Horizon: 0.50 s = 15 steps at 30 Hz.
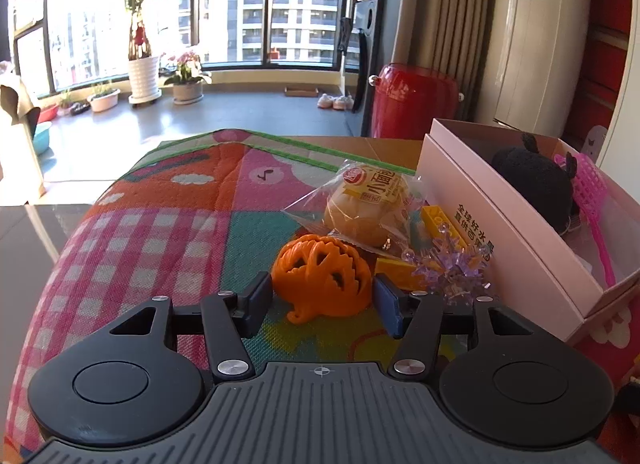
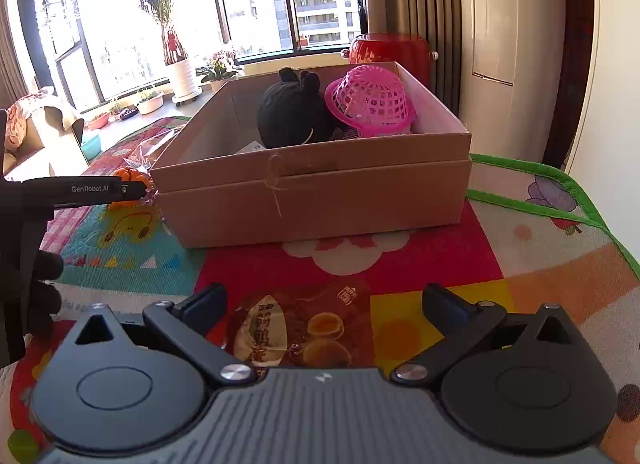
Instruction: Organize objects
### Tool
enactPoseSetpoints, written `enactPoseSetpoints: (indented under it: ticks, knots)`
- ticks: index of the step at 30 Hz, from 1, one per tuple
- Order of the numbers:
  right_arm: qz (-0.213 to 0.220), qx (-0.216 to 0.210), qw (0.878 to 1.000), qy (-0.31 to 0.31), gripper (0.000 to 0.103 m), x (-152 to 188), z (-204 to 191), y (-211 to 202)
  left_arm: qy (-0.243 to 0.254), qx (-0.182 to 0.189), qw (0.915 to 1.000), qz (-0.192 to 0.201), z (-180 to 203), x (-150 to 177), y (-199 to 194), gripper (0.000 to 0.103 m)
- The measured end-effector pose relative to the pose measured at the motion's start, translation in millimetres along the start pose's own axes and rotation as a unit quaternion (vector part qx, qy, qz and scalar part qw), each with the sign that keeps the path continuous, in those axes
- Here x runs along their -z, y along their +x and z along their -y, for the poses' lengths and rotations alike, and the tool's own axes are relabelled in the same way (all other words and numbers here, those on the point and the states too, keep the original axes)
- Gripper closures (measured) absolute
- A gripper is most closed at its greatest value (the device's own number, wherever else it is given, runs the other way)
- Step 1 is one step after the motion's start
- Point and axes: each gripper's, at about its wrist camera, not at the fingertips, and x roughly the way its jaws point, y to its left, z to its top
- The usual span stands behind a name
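Black claw arm — "GenRobot.AI"

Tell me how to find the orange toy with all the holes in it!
Look at the colourful play mat, on the side of the big pink box with the writing on it. In front of the wrapped bun and beside the purple spiky crystal sits the orange toy. It's the only round orange thing, domed and full of holes.

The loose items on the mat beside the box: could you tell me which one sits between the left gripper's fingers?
The orange lattice ball. It lies between the open left gripper, while the wrapped bun, yellow bricks and purple crystal ornament lie farther off.
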Motion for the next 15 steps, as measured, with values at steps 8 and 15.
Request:
enactPoseSetpoints:
  ticks: [8,15]
  knots:
    - [-0.01,-0.045,0.998,-0.036,0.0,6.4,-2.3,-11.7,0.077,0.055,0.9954,-0.012,17.3,57.9,-75.9,0.08]
    - [-0.028,-0.037,0.995,-0.086,0.0,14.7,-15.4,-15.8,0.002,0.086,0.9962,-0.015,2.0,64.3,-92.6,0.077]
